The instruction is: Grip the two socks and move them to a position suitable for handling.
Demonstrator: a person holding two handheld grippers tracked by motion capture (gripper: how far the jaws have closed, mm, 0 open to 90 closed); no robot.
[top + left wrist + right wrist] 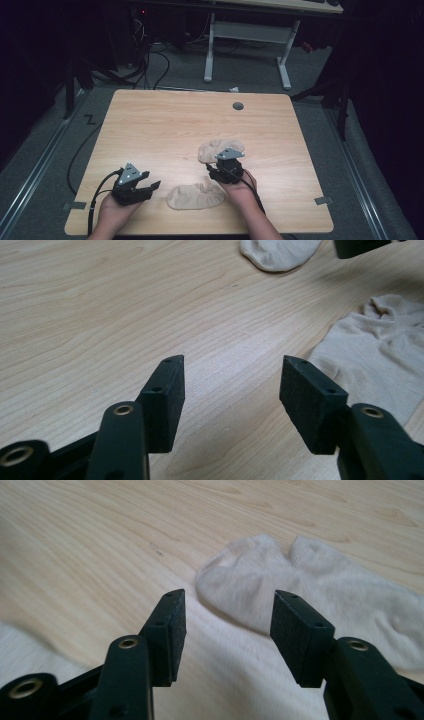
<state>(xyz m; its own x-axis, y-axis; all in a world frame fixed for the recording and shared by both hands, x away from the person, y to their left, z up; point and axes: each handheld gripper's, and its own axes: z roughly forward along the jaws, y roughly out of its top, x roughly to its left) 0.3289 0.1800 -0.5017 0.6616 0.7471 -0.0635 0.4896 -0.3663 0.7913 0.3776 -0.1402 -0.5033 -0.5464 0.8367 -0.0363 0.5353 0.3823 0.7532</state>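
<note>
Two beige ankle socks lie on the wooden table (165,125). The nearer sock (195,196) lies flat close to the front edge, and the farther sock (212,150) sits just beyond it. My left gripper (150,186) hovers left of the nearer sock, open and pointing toward it. In the left gripper view its jaws (232,365) stand wide with only bare wood between them, and the nearer sock (375,355) lies off to the right. My right gripper (220,167) is between the two socks. It is open (227,597) and empty, facing the farther sock (310,585).
A round grey cable hole (238,106) sits near the table's far edge. Beyond the table stand a white desk frame (247,35) and loose cables (150,65) on the grey floor. Bare wood spreads across the table's left and far halves.
</note>
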